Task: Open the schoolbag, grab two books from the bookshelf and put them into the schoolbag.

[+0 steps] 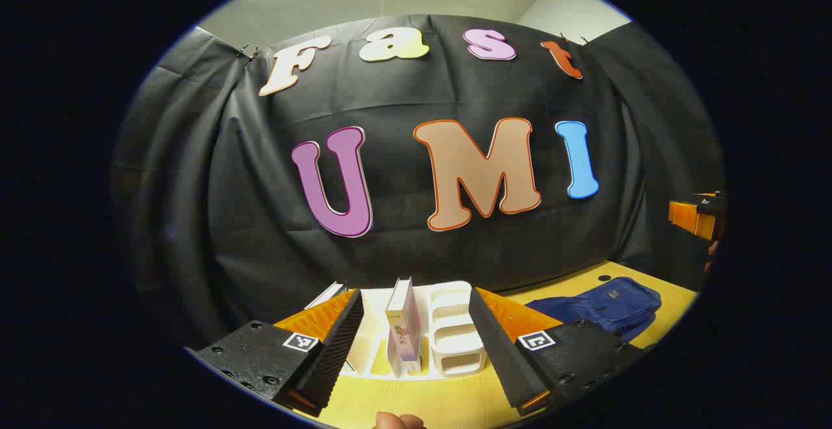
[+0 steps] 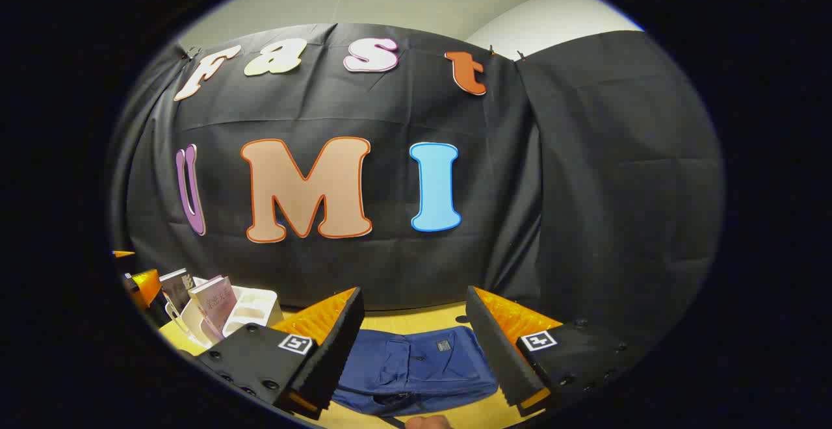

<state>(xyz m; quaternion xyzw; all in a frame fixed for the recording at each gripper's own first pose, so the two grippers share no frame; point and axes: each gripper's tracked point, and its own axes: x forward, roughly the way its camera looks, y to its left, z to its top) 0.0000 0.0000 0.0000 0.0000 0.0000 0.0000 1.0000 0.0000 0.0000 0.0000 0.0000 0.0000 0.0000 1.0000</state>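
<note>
Yellow table (image 1: 448,403) fronts the black cloth wall. Left gripper (image 1: 416,344) is level, fingers spread wide, empty; white bookshelf (image 1: 455,325) with upright book (image 1: 404,325) lies at 12 o'clock. Right gripper (image 2: 413,351) gapes empty over the flat blue schoolbag (image 2: 416,367).

Left gripper (image 1: 416,351): fingers spread wide apart, level, nothing between them. Right gripper (image 2: 413,354): fingers likewise spread apart, level, gripping nothing.
</note>
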